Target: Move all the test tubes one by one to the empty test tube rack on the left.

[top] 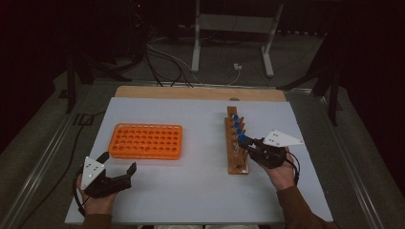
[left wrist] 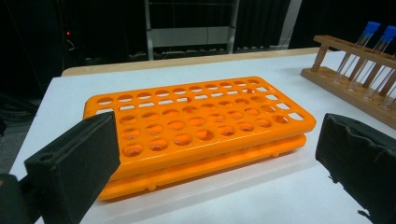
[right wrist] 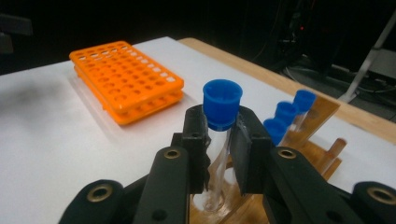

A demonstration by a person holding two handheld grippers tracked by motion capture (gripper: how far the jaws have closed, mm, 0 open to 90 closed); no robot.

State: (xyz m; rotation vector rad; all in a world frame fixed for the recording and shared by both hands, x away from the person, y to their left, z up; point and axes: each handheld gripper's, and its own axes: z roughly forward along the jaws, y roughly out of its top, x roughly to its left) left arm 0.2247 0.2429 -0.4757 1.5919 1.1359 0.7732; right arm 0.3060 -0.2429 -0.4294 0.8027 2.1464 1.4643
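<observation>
Two racks sit on the white counter (top: 191, 191), and the wooden rack (top: 236, 157) serves as the landmark for everything else. It lies on the right half of the counter, running lengthwise away from the person, with three blue-capped tubes (top: 236, 123) standing in its far part. At its near middle, on its right side, the right gripper (top: 246, 141) has its jaws clenched around a clear test tube (right wrist: 218, 154) just below the tube's blue cap (right wrist: 222, 103); in the right gripper view the tube stands nearly upright between the two black jaws, its cap rising above them and its lower end down among the rack's wooden rails. The three other capped tubes (right wrist: 286, 116) show just beyond it in that view, leaning in the same wooden rack. The right hand (top: 282, 174) holds its gripper from the near right of the rack. Well to the left of the wooden rack lies the orange rack (top: 146, 141), a flat tray of many round holes, all of them empty as far as can be seen. Farther left and nearer the person, well apart from the wooden rack, the left gripper (top: 117, 162) rests low near the counter's near edge with its jaws released and spread wide, nothing between them; the left gripper view looks between them at the orange rack (left wrist: 196, 126), with one end of the wooden rack (left wrist: 355, 88) at the right.
</observation>
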